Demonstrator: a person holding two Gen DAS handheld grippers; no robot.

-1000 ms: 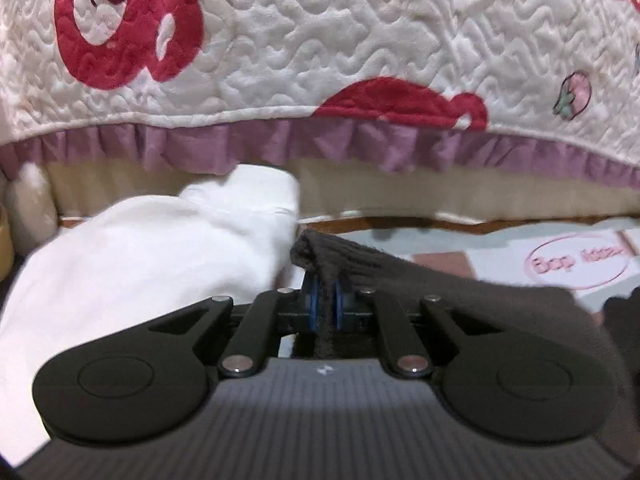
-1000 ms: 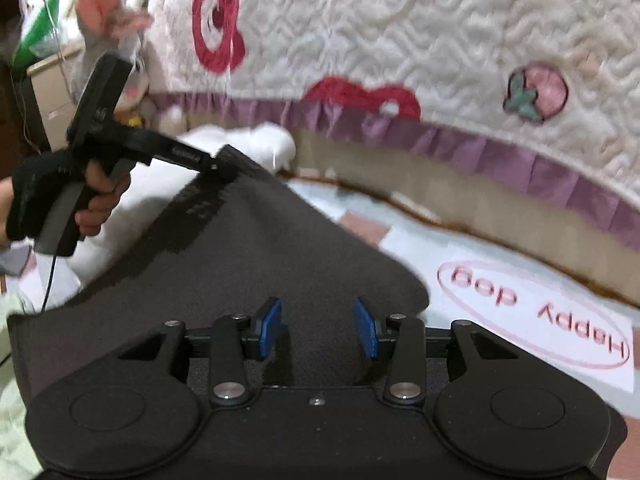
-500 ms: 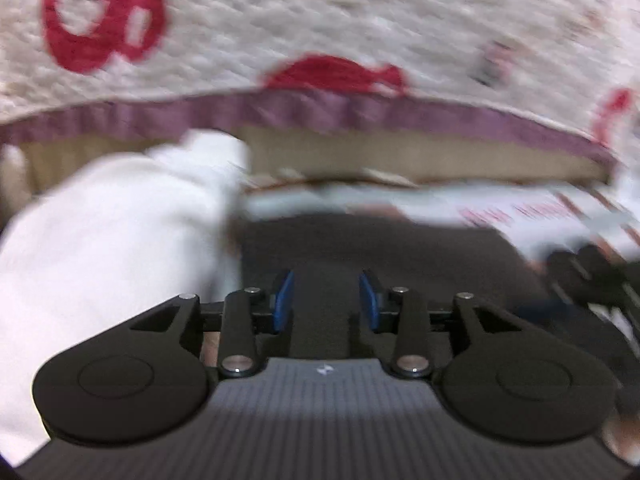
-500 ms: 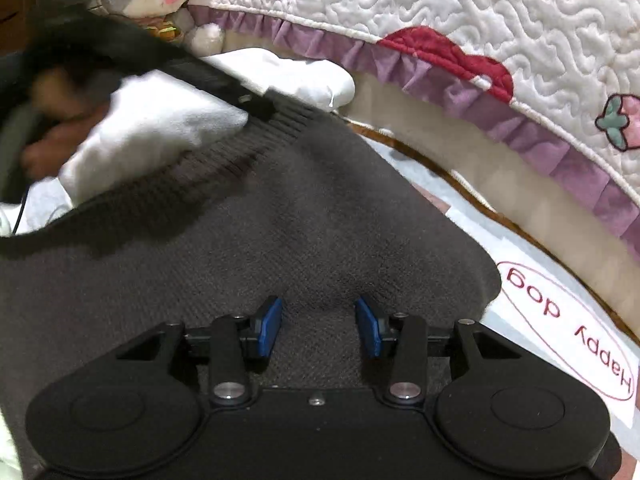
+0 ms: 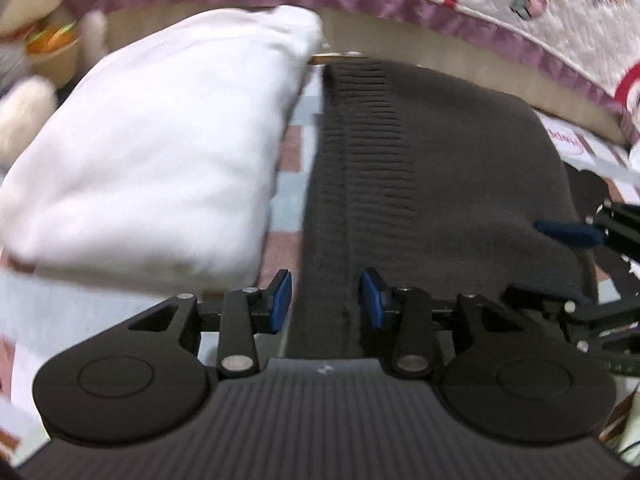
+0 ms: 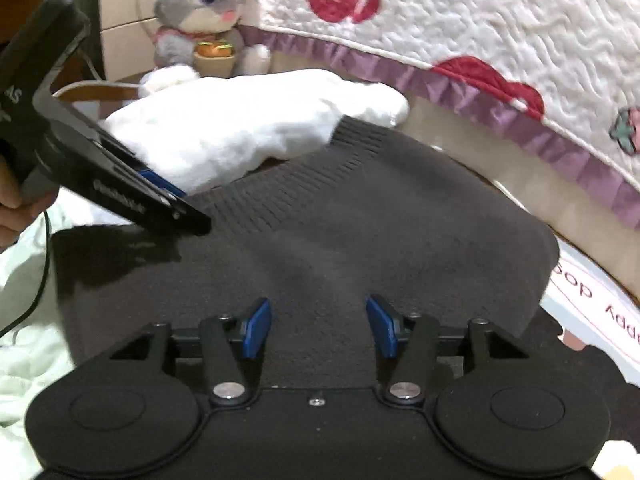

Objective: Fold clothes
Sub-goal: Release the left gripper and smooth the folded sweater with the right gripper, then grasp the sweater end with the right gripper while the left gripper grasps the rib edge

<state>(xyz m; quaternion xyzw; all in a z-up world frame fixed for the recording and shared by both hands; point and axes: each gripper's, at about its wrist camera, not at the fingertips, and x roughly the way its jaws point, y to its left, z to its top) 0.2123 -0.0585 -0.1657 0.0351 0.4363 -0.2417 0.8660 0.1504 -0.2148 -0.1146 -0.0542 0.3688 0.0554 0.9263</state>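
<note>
A dark grey knitted garment lies folded flat on the mat, ribbed hem toward the left. My left gripper stands open over the hem's near edge, and its blue pads do not press the cloth. In the right wrist view the left gripper slants down over the garment's left side, held by a hand. My right gripper hovers over the garment's near side. Its jaws are opening and grip nothing. One of its blue pads shows at the right edge.
A folded white garment lies just left of the dark one. Behind hangs a quilted bedspread with a purple frill. A plush rabbit and cardboard box stand at back left. A printed mat lies at right, with pale green cloth at near left.
My left gripper let go of the dark garment's ribbed corner, opened and drew back along the hem. The garment now lies flat. The right gripper's jaws have widened.
</note>
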